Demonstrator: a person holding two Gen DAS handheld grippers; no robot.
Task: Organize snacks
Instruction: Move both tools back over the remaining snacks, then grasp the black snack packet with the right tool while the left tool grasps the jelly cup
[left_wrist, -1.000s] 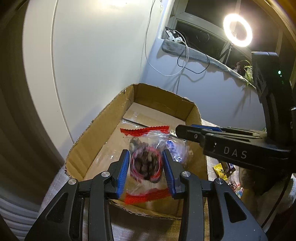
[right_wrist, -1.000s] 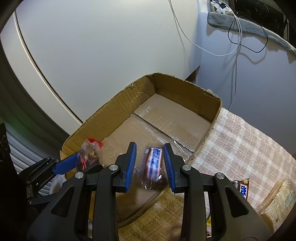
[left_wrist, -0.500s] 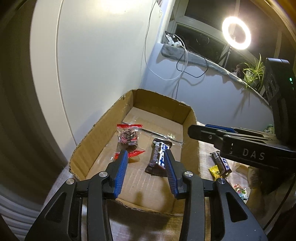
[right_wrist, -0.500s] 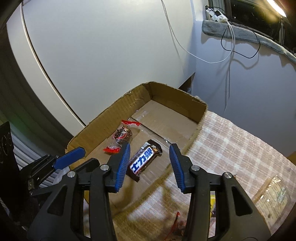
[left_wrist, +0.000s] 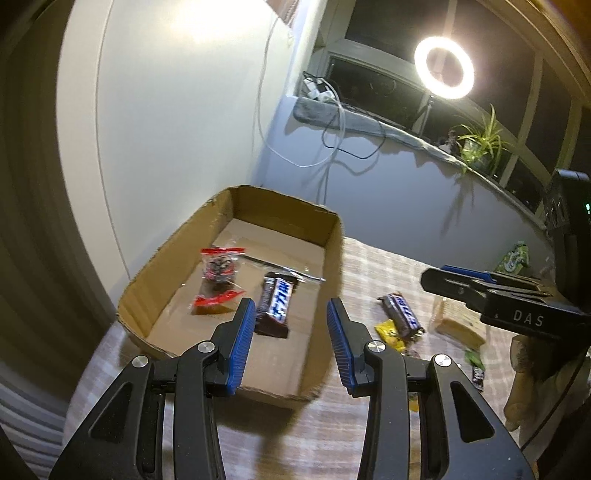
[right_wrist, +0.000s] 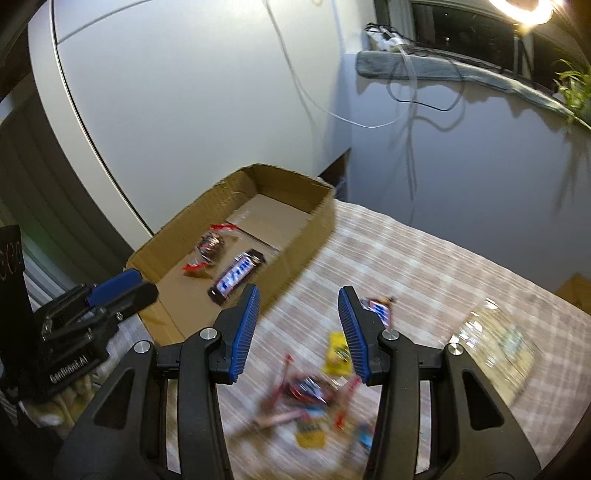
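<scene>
A shallow cardboard box (left_wrist: 177, 254) stands on the checked cloth. A clear bag with red ends (left_wrist: 218, 269) and a dark chocolate bar (left_wrist: 277, 302) lie inside it. My left gripper (left_wrist: 290, 306) hovers open over the box's near end, with nothing between its blue pads. The right wrist view shows the same box (right_wrist: 295, 236), bag (right_wrist: 208, 245) and bar (right_wrist: 238, 277). My right gripper (right_wrist: 298, 291) is open and empty just right of the box, above loose snacks (right_wrist: 306, 391). These include a yellow packet (right_wrist: 338, 354) and a second bar (right_wrist: 380, 308).
A clear cracker pack (right_wrist: 495, 343) lies at the right of the cloth and a green packet (left_wrist: 513, 258) farther back. White walls close in behind and left of the box. A ring light (left_wrist: 443, 66), cables and a plant (left_wrist: 480, 144) sit along the sill.
Both grippers opened and let the bag and the bar fall into the box. Both then drew back, and the right one swung rightward over the cloth.
</scene>
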